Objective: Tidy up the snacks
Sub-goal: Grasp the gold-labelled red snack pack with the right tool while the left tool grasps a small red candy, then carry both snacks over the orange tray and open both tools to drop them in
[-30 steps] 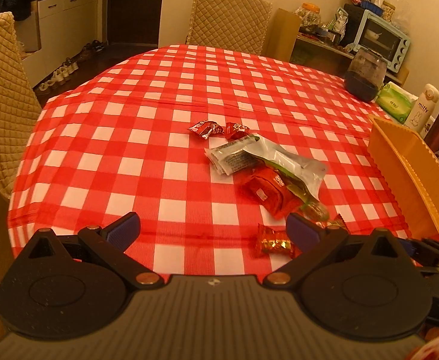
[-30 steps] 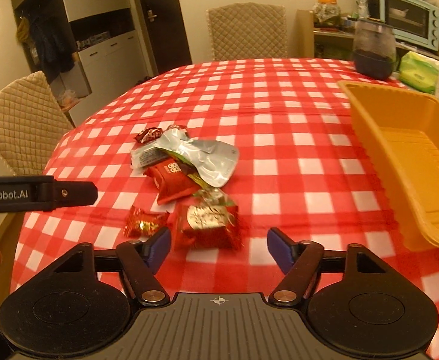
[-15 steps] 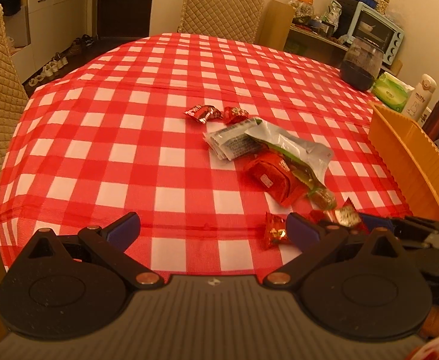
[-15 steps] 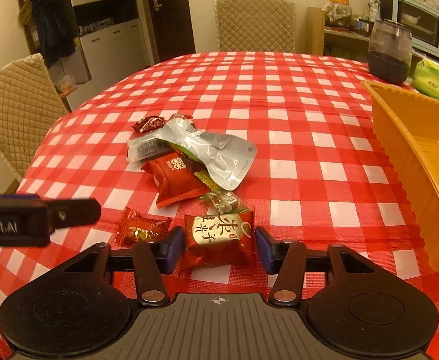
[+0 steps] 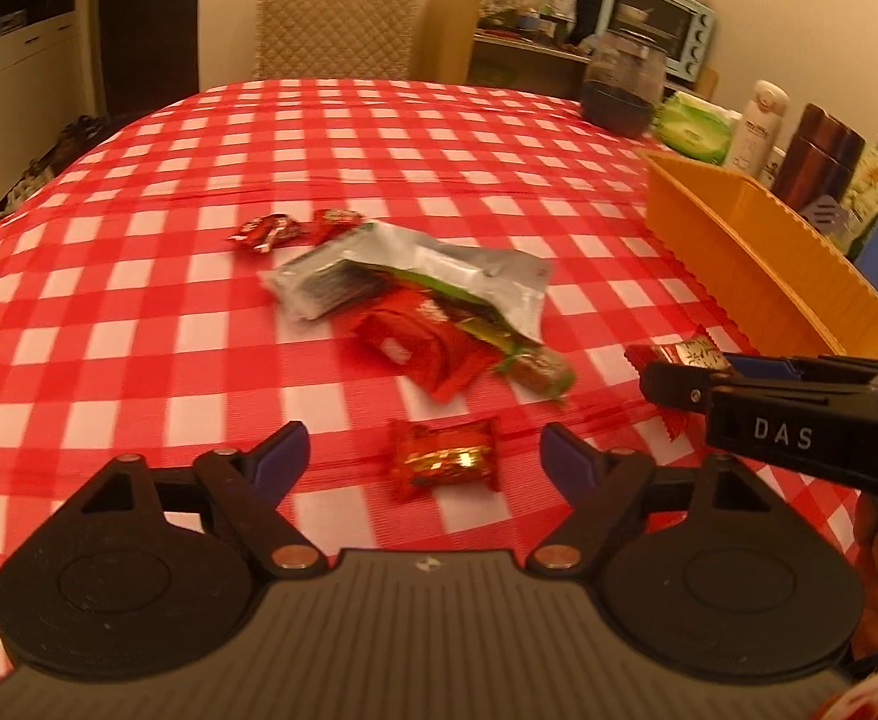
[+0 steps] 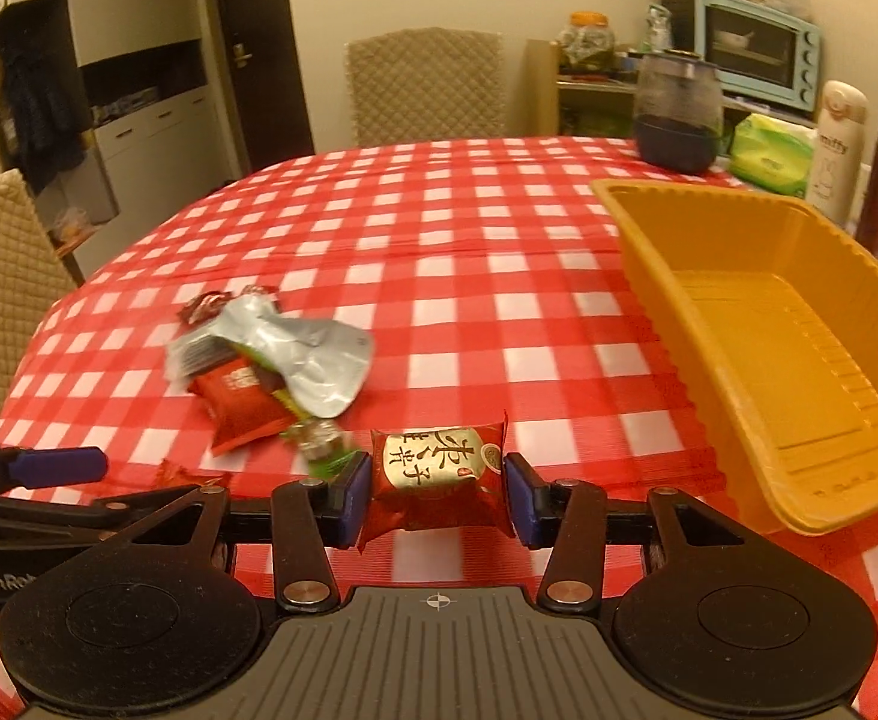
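Right gripper [image 6: 437, 498]: its blue pads are pressing on both sides of a red snack packet [image 6: 439, 477] with a gold label, holding it just above the tablecloth [image 6: 469, 252]. In the left wrist view the same gripper is showing at the right edge, with one end of the packet poking out past its black finger.

Left gripper [image 5: 423, 459]: its jaws are closing, though the pads are standing apart from the red-and-gold candy [image 5: 446, 461] lying between them on the cloth — they are not touching it.

Snack pile: a silver foil pouch [image 5: 414, 270] is lying over a red packet [image 5: 420, 345], with a small green-wrapped sweet [image 5: 538, 369] at the pile's near end. Two small red candies [image 5: 294, 228] are sitting just beyond the pouch, on its far side.

Orange tray [image 6: 799, 324]: it is sitting on the table to the right of the pile — well apart from it — and nothing is lying inside it in the right wrist view.

Held packet and tray: the packet is hanging to the left of the tray's near corner, outside it.

Far edge of the table: a dark glass jar [image 6: 679, 114], a green tissue pack [image 6: 772, 153] and a white bottle [image 6: 835, 150] are standing in a row beyond the tray.

Background: a quilted chair [image 6: 426, 84] is standing behind the table, and a pale blue toaster oven [image 6: 757, 48] is sitting on a shelf at the right.
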A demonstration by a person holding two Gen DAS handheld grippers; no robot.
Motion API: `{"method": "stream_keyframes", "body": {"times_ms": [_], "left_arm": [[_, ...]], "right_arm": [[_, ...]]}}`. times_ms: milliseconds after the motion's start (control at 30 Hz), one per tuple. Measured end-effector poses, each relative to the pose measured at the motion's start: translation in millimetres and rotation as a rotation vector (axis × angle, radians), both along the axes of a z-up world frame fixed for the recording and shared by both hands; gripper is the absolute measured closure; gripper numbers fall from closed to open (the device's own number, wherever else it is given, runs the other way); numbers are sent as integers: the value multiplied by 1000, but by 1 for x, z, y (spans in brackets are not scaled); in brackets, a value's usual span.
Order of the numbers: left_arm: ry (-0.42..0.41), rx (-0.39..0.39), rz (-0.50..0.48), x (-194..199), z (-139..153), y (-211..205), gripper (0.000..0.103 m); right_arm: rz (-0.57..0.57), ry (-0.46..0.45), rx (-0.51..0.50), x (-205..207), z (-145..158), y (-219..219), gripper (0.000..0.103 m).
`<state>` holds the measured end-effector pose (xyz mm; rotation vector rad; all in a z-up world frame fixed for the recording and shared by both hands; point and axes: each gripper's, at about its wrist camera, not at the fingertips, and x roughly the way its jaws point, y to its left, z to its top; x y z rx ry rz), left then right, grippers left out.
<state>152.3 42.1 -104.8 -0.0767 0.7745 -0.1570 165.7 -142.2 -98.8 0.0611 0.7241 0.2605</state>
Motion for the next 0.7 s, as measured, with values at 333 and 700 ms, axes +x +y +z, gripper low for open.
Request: {"method": "stream_keyframes", "body": {"times_ms": [333, 700], "left_arm": [[18, 92, 12, 5, -12, -21, 70], [-20, 85, 29, -6, 11, -25, 72]], "right_arm": [[-14, 1, 7, -2, -1, -9, 56], [-26, -56, 23, -11, 21, -16, 56]]}}
